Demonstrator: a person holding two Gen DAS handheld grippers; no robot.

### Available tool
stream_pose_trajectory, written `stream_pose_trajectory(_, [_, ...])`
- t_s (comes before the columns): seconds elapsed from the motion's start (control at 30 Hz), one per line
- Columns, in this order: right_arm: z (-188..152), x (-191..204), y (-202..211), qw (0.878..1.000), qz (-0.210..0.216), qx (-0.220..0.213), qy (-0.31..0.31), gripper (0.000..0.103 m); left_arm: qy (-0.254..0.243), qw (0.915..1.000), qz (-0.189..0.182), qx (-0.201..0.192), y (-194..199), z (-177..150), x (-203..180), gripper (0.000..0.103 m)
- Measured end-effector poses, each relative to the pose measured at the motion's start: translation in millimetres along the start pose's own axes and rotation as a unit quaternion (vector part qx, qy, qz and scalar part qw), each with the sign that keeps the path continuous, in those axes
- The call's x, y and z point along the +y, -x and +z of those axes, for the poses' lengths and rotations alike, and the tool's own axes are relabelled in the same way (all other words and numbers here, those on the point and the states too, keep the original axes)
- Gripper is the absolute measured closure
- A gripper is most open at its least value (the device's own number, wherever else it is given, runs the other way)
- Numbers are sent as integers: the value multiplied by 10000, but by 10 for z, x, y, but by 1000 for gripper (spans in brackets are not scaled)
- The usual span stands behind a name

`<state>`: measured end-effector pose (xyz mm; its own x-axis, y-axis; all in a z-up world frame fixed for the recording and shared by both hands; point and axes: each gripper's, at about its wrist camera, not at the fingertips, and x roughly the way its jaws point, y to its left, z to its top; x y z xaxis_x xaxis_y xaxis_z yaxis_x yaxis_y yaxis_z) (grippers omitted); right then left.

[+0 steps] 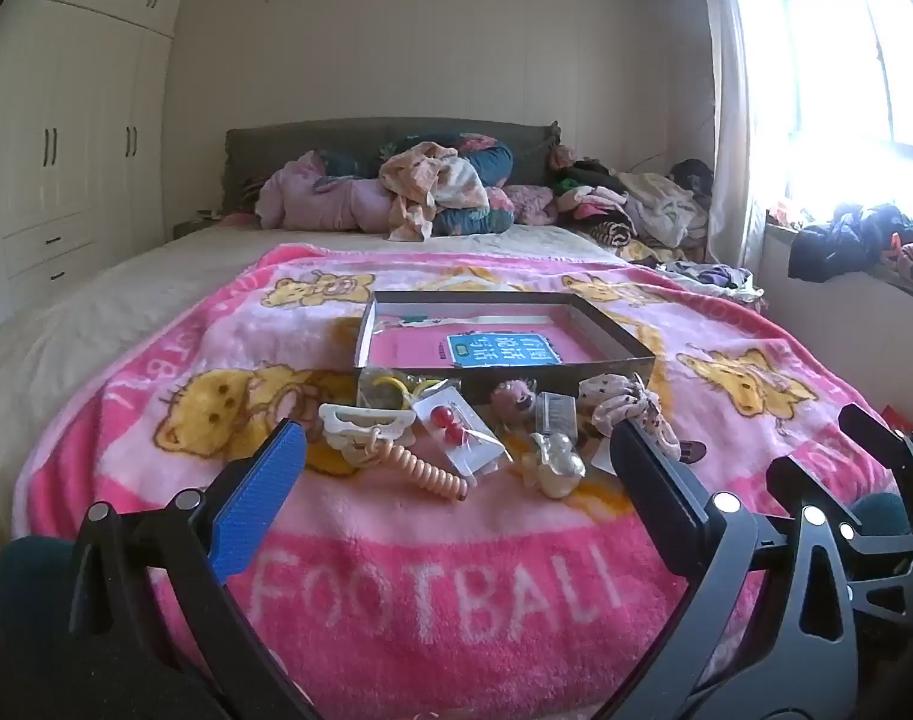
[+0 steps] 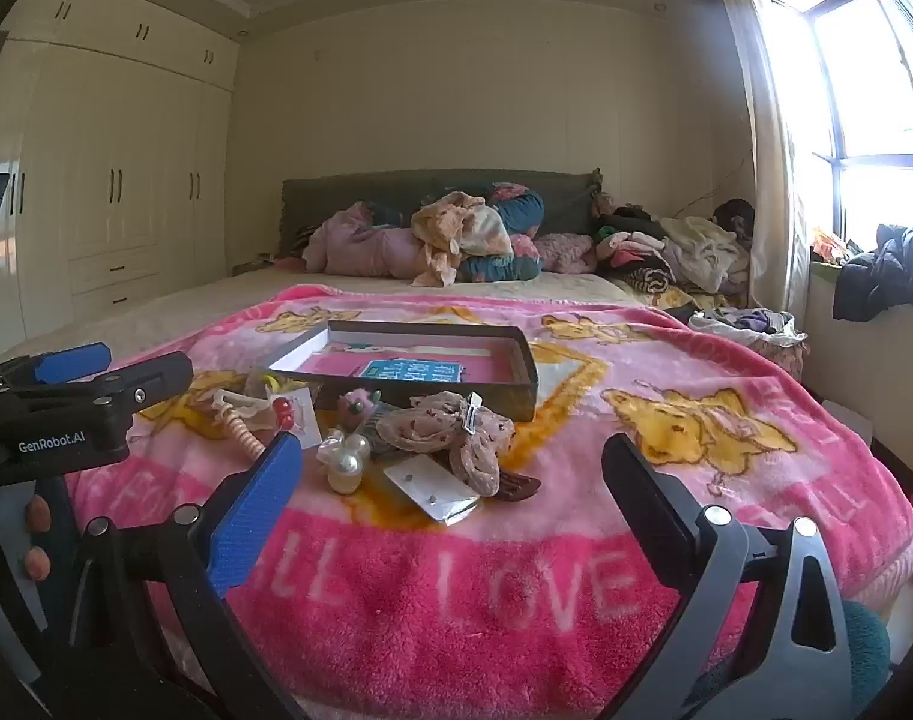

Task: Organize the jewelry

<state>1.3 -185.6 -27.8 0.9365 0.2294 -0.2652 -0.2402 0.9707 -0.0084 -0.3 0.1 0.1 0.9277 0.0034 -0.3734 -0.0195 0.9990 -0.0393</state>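
Note:
A shallow dark box (image 1: 630,342) with a pink and blue book inside lies on the pink blanket; it also shows in the right wrist view (image 2: 525,360). Hair accessories and jewelry lie in front of it: a peach coil hair tie (image 1: 423,468), red bead earrings on a card (image 1: 450,426), a pearl clip (image 1: 555,459) (image 2: 345,459), a dotted pink bow clip (image 1: 627,405) (image 2: 456,429), a stud card (image 2: 435,489). My left gripper (image 1: 456,468) is open and empty, short of the pile. My right gripper (image 2: 450,471) is open and empty, just short of it.
The pink "FOOTBALL" blanket (image 1: 432,588) covers the bed's near end. Pillows and clothes (image 1: 432,192) are heaped at the headboard. White wardrobes (image 1: 60,138) stand at the left, a window (image 1: 846,84) at the right. The left gripper's body (image 2: 72,414) shows at the left in the right wrist view.

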Motion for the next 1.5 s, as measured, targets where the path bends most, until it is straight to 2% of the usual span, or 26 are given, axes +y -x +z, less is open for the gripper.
stream_pose_trajectory(1.5, [8, -9, 1, 10000, 13, 77, -16, 6, -18, 10000, 8, -4, 2, -3, -1, 10])
